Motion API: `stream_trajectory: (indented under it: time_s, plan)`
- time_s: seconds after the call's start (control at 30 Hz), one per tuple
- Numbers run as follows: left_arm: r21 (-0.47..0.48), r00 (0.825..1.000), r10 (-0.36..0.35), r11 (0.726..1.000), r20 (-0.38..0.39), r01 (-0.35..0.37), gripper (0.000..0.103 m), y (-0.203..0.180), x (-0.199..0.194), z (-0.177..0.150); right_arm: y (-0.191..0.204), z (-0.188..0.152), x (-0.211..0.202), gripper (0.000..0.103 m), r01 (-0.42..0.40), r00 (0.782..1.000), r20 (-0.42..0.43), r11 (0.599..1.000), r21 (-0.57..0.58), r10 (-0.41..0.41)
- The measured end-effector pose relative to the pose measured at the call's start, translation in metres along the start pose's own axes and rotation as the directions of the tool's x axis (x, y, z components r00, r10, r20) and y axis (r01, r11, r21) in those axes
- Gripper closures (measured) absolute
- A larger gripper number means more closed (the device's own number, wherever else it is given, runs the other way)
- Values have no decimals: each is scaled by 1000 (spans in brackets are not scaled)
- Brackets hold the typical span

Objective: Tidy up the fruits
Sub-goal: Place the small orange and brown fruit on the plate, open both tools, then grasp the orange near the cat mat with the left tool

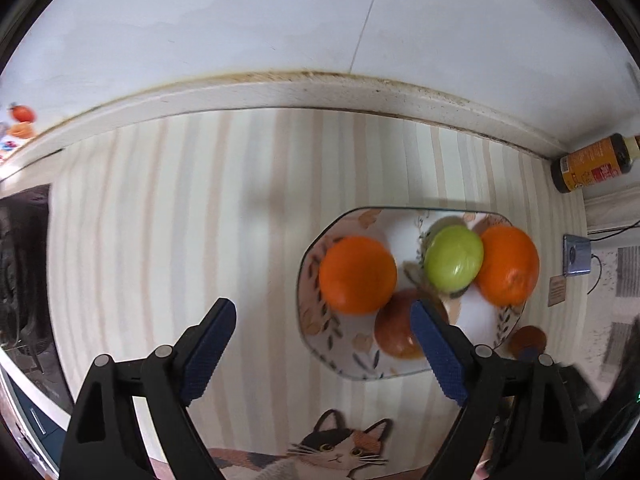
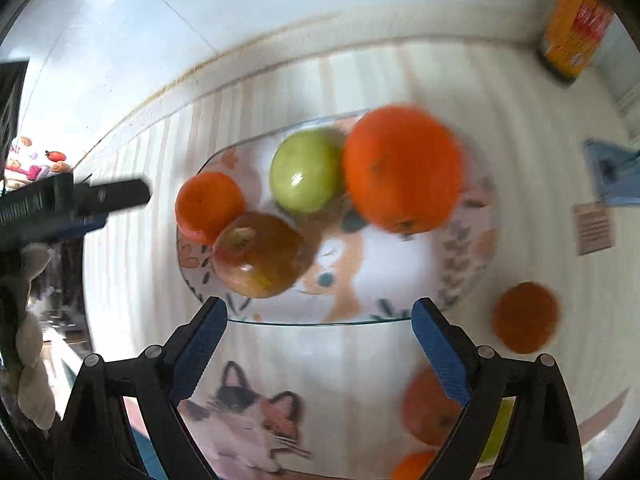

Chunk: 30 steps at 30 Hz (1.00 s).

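While four fruits already sit on the plate [image 2: 472, 276], several oranges [image 2: 525, 317] remain on the mat near its front-right edge. Both the left gripper [image 1: 322, 316] and right gripper [image 2: 319, 314] hang spread wide, holding nothing.

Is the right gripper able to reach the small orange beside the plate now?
Probably yes. The right gripper is open and empty, and the small orange lies alone on the cloth, right of the plate, with nothing between.
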<state>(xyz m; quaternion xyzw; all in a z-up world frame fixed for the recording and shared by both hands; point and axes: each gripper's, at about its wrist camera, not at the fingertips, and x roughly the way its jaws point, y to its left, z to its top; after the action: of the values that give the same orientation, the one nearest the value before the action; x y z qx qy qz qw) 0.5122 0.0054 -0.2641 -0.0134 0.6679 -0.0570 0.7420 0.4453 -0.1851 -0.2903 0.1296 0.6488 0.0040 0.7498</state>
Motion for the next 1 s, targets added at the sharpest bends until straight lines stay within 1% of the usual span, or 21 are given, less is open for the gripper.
stream_trajectory:
  time_s: [0.03, 0.13, 0.2, 0.3, 0.37, 0.5, 0.77, 0.83, 1.0]
  plan:
    - [2, 1000, 10, 1000, 12, -10, 14, 3, -7, -3, -2, -1, -6, 7, 10, 1000, 17, 1000, -1, -10]
    - [1, 997, 38, 999, 63, -38, 14, -2, -20, -27, -11, -13, -25, 7, 44, 997, 58, 999, -15, -44]
    - [0, 994, 43, 999, 100, -43, 14, -4, -31, -41, -24, -17, -43, 7, 59, 995, 88, 998, -19, -57]
    - [-7, 990, 34, 999, 139, -33, 14, -8, -45, -61, -28, -28, -62, 7, 83, 989, 126, 996, -27, -80]
    - [-17, 986, 31, 999, 167, -28, 14, -9, -56, -75, -31, -40, -78, 7, 99, 984, 151, 995, -34, -92]
    - [-6, 971, 46, 999, 233, -46, 14, -17, -79, -101, -30, -61, -106, 7, 116, 976, 193, 992, -54, -104]
    - [39, 950, 46, 997, 308, -61, 14, -29, -120, -148, -17, -100, -158, 7, 107, 959, 272, 990, -96, -77]
    - [43, 949, 27, 998, 314, -43, 14, -29, -130, -158, -13, -110, -170, 7, 114, 955, 284, 988, -108, -79]
    - [61, 940, 12, 998, 340, -34, 14, -35, -150, -179, -8, -130, -196, 7, 100, 949, 310, 988, -122, -58]
